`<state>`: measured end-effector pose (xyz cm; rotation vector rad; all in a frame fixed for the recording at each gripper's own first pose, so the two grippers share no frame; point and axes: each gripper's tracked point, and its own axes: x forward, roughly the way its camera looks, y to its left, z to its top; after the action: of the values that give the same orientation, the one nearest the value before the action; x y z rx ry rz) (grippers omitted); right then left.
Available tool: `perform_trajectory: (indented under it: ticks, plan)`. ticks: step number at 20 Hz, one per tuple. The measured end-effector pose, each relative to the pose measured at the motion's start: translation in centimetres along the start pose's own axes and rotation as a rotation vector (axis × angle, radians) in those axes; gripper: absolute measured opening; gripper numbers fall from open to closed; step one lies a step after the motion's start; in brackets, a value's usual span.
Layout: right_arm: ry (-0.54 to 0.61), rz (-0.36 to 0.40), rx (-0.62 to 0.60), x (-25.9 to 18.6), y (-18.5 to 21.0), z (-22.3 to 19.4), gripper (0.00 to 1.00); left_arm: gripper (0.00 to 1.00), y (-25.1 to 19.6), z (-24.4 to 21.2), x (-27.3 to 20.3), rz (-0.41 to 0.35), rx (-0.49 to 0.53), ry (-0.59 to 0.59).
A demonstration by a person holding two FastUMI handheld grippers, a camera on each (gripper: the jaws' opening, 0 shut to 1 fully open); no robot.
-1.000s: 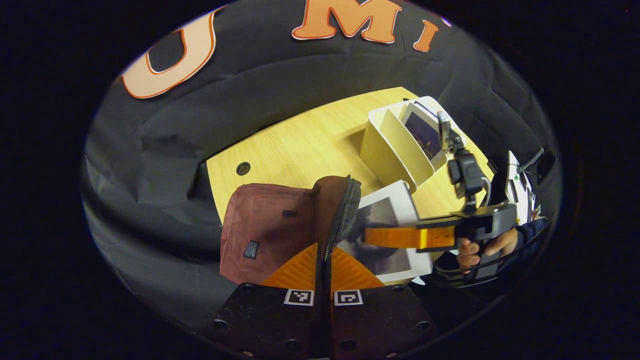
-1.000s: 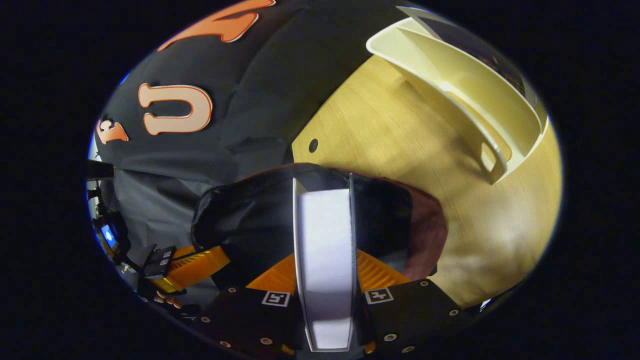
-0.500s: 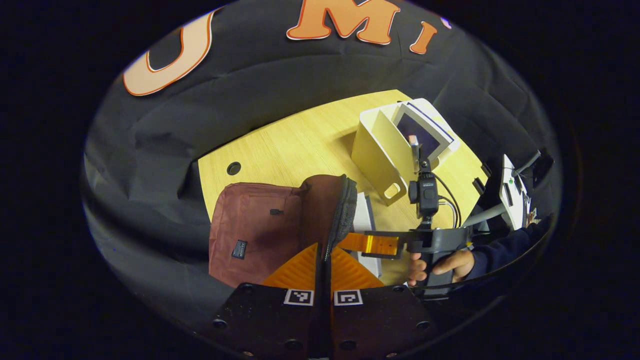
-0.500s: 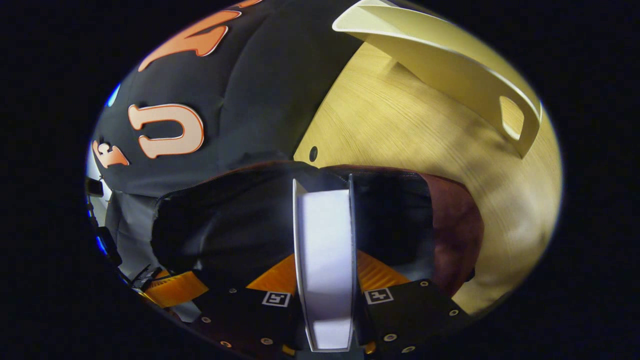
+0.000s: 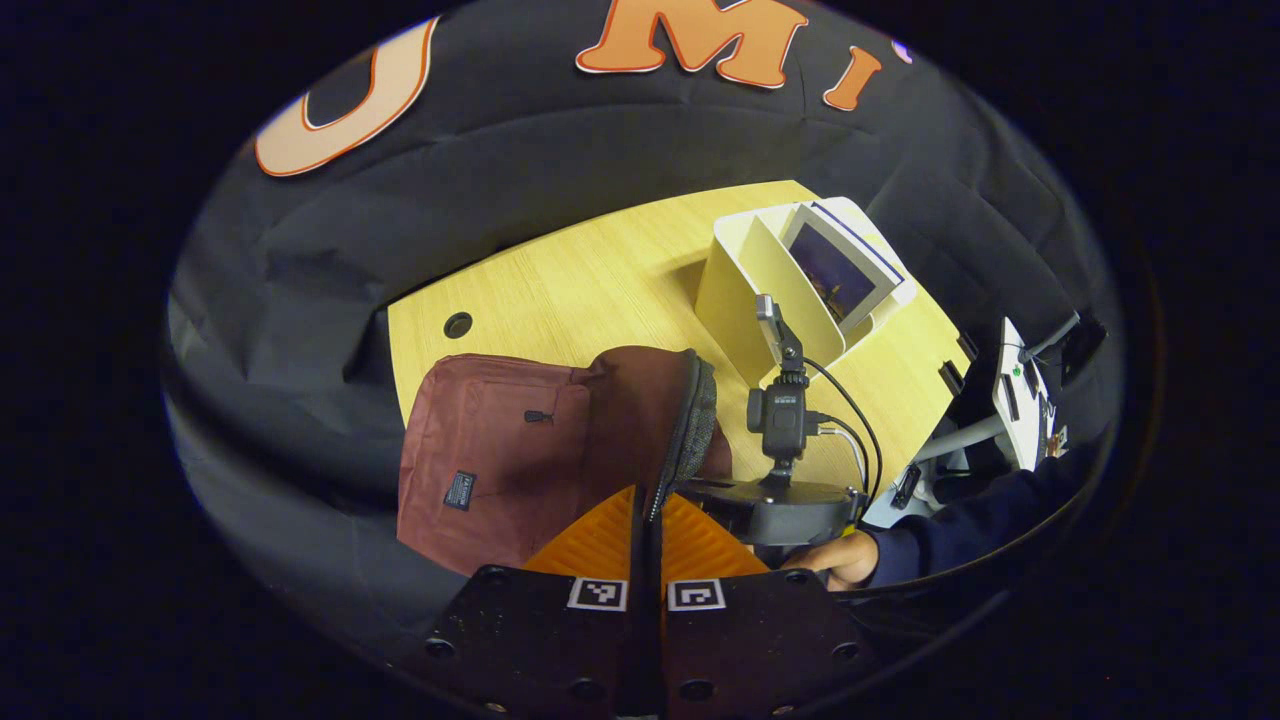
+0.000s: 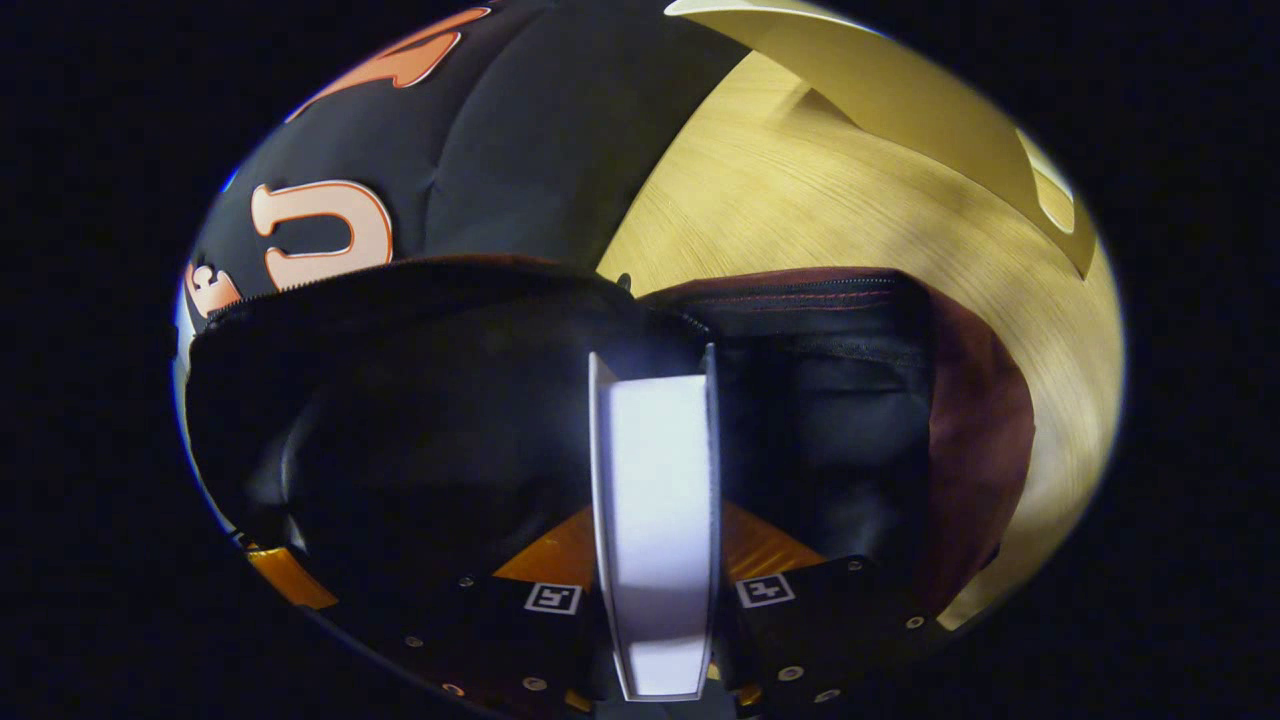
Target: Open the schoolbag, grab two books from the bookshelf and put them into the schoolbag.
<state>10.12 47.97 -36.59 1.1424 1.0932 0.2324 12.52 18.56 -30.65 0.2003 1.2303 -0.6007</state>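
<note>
The left gripper (image 5: pixel 648 510) pinches the schoolbag (image 5: pixel 520 450) rim with closed fingers, while the right gripper (image 6: pixel 655 540) clamps a white book (image 6: pixel 655 500) inside its opening.

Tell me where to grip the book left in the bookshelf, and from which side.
Grip the book by its upper edge, coming from above. It stands leaning in the white bookshelf, whose walls cover its lower part and sides, so likely only the top sticks out free for two fingers.

A recording booth: black cloth wall (image 5: pixel 560 170) hung behind a pale wooden desk (image 5: pixel 600 290).
</note>
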Motion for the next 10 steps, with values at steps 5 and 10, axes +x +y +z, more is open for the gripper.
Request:
perform_trajectory:
  ticks: [5,10]
  plan:
    - [-0.045,-0.072,-0.084,-3.9,-0.4,2.3,0.73,0.01,0.8,0.3,-0.3,-0.005,-0.020,-0.007]
    - [-0.103,-0.142,-0.213,-8.4,-1.3,6.2,0.96,0.01,-0.1,0.1,0.3,-0.007,0.001,-0.002]
